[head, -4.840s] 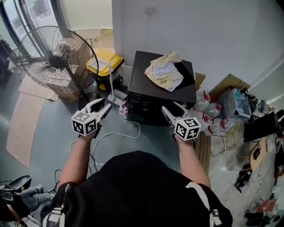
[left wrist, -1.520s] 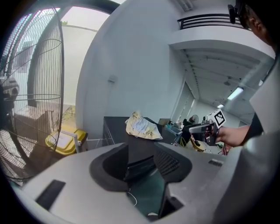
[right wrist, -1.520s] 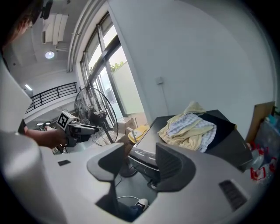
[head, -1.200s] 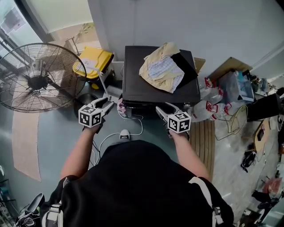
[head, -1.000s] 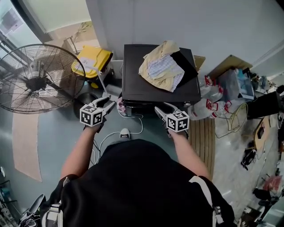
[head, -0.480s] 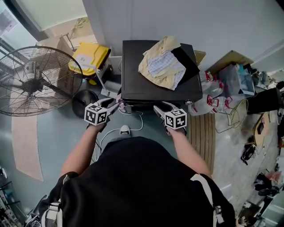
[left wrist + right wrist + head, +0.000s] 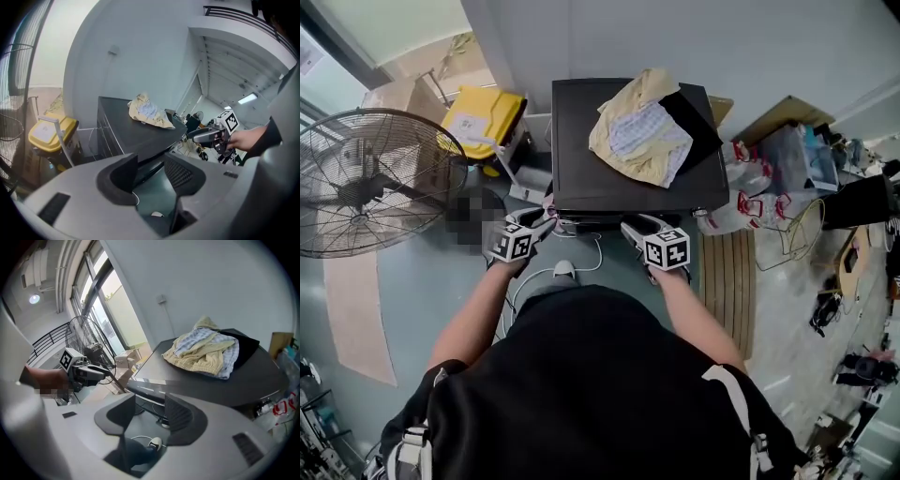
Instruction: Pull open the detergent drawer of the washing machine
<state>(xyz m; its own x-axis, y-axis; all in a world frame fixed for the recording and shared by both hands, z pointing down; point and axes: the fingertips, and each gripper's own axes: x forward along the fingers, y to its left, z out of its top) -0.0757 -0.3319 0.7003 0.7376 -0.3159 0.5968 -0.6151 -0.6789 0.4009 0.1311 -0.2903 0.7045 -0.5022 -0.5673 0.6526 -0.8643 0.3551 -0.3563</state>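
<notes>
The black washing machine (image 7: 581,141) stands against the wall, seen from above, with a heap of yellow and blue clothes (image 7: 642,127) on its lid. Its front control strip (image 7: 150,387) shows only at a slant, and I cannot pick out the detergent drawer. My left gripper (image 7: 546,217) hangs open just before the machine's front left corner. My right gripper (image 7: 628,225) is open near the front right, apart from the panel. Nothing lies between either pair of jaws. The left gripper view shows the lid (image 7: 126,129) ahead of the left gripper (image 7: 151,171).
A large floor fan (image 7: 366,183) stands at the left and a yellow bin (image 7: 483,117) beside the machine. A white cable with a plug (image 7: 564,272) lies on the floor before the machine. Plastic bags (image 7: 750,202) and a slatted board (image 7: 733,281) crowd the right side.
Both grippers have sunk and moved closer to the machine's front edge. The head view has shifted in over the machine.
</notes>
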